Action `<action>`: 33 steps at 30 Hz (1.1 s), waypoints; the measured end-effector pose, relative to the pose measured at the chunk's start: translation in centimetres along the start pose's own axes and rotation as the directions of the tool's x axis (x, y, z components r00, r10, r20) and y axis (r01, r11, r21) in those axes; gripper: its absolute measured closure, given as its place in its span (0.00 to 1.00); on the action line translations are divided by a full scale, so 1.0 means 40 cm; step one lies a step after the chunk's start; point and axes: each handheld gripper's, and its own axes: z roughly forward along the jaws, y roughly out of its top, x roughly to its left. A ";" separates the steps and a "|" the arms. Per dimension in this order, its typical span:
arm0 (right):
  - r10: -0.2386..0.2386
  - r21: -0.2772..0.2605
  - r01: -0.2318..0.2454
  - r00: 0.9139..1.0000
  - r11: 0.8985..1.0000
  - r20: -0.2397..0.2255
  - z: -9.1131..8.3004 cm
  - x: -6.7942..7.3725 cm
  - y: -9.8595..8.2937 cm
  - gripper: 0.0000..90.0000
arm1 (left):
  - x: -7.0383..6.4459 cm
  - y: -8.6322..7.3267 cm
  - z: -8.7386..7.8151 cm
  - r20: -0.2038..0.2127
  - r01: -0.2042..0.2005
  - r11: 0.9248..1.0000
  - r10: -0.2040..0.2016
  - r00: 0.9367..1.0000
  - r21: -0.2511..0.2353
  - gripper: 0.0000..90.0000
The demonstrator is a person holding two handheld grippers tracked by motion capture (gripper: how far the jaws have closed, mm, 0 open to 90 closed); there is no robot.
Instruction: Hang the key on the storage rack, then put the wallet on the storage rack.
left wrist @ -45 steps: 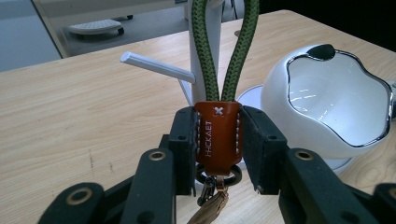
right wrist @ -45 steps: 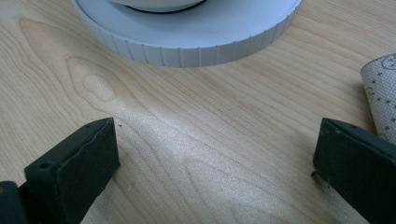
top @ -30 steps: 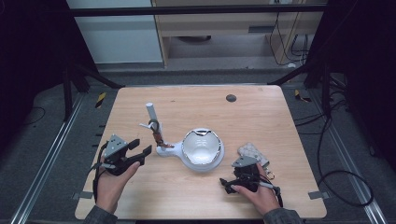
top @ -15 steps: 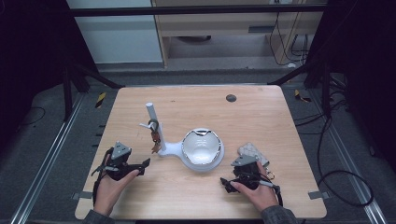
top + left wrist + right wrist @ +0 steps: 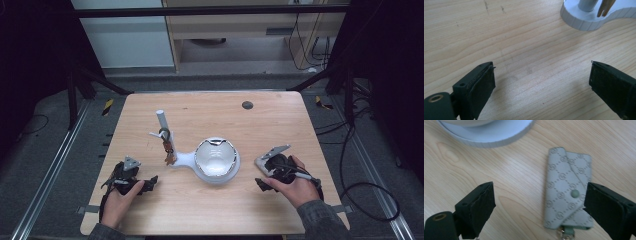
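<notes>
Pale wooden table [image 5: 210, 205] under dim light, dark floor all around it. At the near left edge, the left gripper [image 5: 142, 184] rests low on the wood with its jaws spread wide and nothing between them. Over on the near right, the right gripper [image 5: 267, 159] also stands released, jaws apart, the grey patterned snap-button key pouch [image 5: 567, 188] lying flat on the table between them, closest to the right jaw, contact hard to judge. Just left of the pouch sits the white round dish stand [image 5: 216, 160], its upright white post [image 5: 162, 125] carrying what looks like a hanging bunch of keys [image 5: 168, 150].
</notes>
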 end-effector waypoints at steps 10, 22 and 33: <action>0.050 0.084 -0.049 0.999 0.995 -0.010 -0.007 -0.054 0.030 0.13 | 0.001 -0.009 0.020 -0.008 0.001 1.000 -0.001 1.000 0.000 0.03; 0.087 0.186 -0.079 0.996 0.979 -0.033 0.001 -0.106 0.080 0.09 | 0.002 -0.013 0.025 0.001 -0.003 1.000 0.003 1.000 -0.018 0.00; 0.083 0.223 -0.069 0.995 0.972 -0.053 0.041 -0.107 0.046 0.20 | 0.001 -0.013 0.026 0.002 -0.004 1.000 0.004 1.000 -0.016 0.00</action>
